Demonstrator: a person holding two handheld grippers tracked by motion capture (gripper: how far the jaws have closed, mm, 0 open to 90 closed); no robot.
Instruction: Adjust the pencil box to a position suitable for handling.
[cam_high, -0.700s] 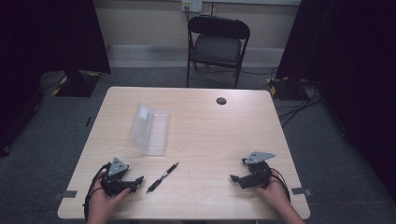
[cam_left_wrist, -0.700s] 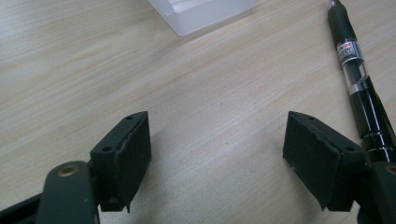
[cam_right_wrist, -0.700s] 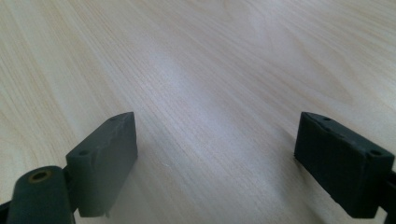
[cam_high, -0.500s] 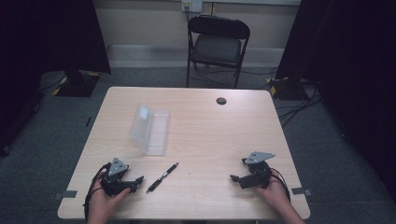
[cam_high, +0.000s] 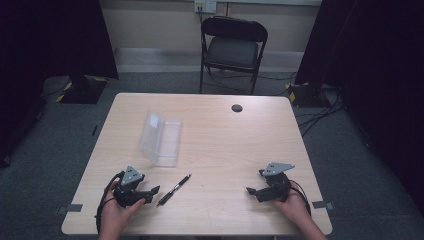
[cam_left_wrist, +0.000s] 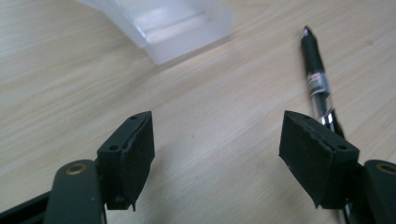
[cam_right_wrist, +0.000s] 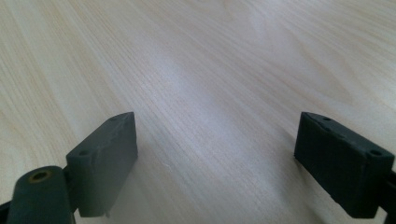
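Nothing has moved: left gripper (cam_high: 150, 194) and right gripper (cam_high: 253, 191) rest wide open, empty, on the table (cam_high: 220, 145) near edge. Left gripper view shows pen (cam_left_wrist: 317, 84) touching its right jaw, clear case (cam_left_wrist: 182, 28) just beyond; high view shows case left of center, chair (cam_high: 232, 50) far.

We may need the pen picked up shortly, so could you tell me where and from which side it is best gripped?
Grip the pen at mid-barrel, coming straight down from above with the jaws across its width. It lies flat on the bare table, slim and long, angled toward the clear plastic case but apart from it. The left gripper, open, sits right beside it, so that one probably suits best.
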